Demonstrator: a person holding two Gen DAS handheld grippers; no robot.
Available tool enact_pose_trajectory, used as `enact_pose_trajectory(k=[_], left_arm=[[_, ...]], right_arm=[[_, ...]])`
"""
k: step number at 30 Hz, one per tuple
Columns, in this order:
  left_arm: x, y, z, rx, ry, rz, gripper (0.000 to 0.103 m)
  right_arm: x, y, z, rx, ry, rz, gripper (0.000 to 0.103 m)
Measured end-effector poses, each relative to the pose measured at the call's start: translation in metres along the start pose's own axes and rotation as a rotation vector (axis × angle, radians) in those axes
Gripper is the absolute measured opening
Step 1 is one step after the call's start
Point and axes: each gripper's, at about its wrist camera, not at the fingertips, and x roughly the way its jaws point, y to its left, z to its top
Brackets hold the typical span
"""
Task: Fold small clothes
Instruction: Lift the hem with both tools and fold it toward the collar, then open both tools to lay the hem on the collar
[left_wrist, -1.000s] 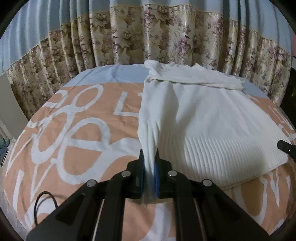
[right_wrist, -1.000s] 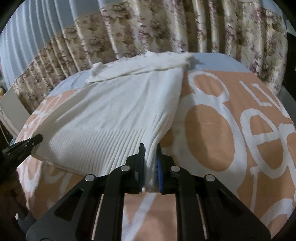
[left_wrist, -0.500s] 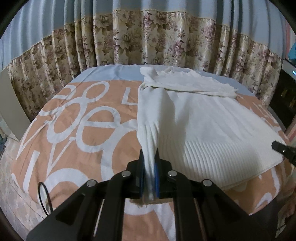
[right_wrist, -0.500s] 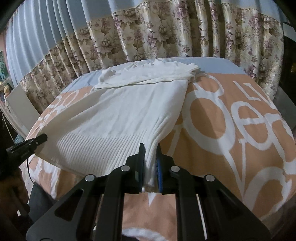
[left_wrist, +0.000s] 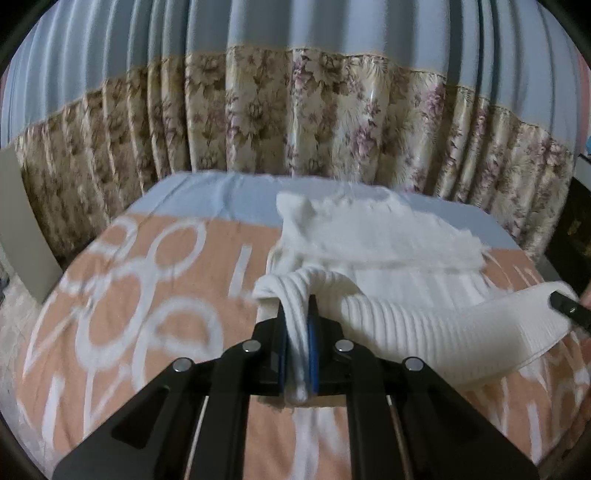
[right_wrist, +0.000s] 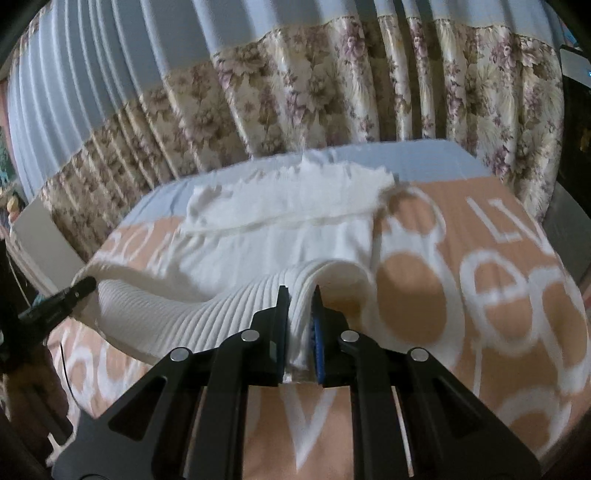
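A white knit sweater (left_wrist: 388, 251) lies on a bed with an orange and white lettered cover (left_wrist: 147, 295). My left gripper (left_wrist: 297, 325) is shut on the left corner of its ribbed hem (left_wrist: 443, 328) and holds it lifted above the bed. My right gripper (right_wrist: 300, 310) is shut on the right corner of the same hem (right_wrist: 184, 314). The hem hangs raised between the two grippers and curls over the sweater's body (right_wrist: 295, 243). The folded sleeves lie across the far end (right_wrist: 295, 195). Each gripper's tip shows at the edge of the other view.
Floral and blue curtains (left_wrist: 295, 110) hang close behind the bed. A pale board (left_wrist: 26, 236) stands at the bed's left side. Dark furniture (left_wrist: 572, 229) stands at the right. The bed's near edge is just below the grippers.
Both grippers have risen and moved forward toward the sweater's far end, carrying the hem up off the bed so it curls over the body. Both stay shut on it.
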Motion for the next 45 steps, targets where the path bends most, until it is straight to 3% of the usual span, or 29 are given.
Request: enact_pose_trajectory(k=[7,13,22,28,31,32,33,34,35,43,45], left_arm=[[0.083,-0.014,0.068,0.026,-0.025,0.058,0.009],[0.147,-0.016,0.109,0.010,-0.016,0.074,0.009],[0.226,-0.019,0.142,0.010,0.022,0.093,0.010],[0.278,-0.033,0.155,0.078,0.056,0.123,0.010],[0.301,-0.034,0.156,0.083,0.090,0.144,0.016],[0.306,-0.032,0.155,0.072,0.096,0.154,0.028],[0.308,-0.029,0.156,0.059,0.094,0.166,0.060],[0.308,-0.023,0.158,0.024,0.074,0.184,0.074],[0.307,-0.018,0.160,0.001,0.064,0.191,0.082],[0.289,0.005,0.165,-0.013,0.070,0.153,0.082],[0.276,0.004,0.154,0.033,0.069,0.144,0.082]], right_arm=[[0.072,-0.018,0.076,-0.004,-0.028,-0.028,0.012],[0.135,-0.031,0.119,-0.011,-0.021,-0.055,0.012],[0.210,-0.046,0.164,0.027,0.023,-0.055,0.012],[0.259,-0.060,0.180,0.053,0.074,-0.073,0.012],[0.281,-0.068,0.183,0.071,0.109,-0.092,0.014],[0.285,-0.071,0.184,0.080,0.117,-0.100,0.018],[0.289,-0.074,0.184,0.094,0.123,-0.114,0.029],[0.290,-0.079,0.185,0.112,0.117,-0.118,0.035],[0.290,-0.083,0.187,0.132,0.103,-0.115,0.044],[0.268,-0.081,0.197,0.120,0.057,-0.077,0.045],[0.257,-0.073,0.191,0.069,0.076,-0.051,0.054]])
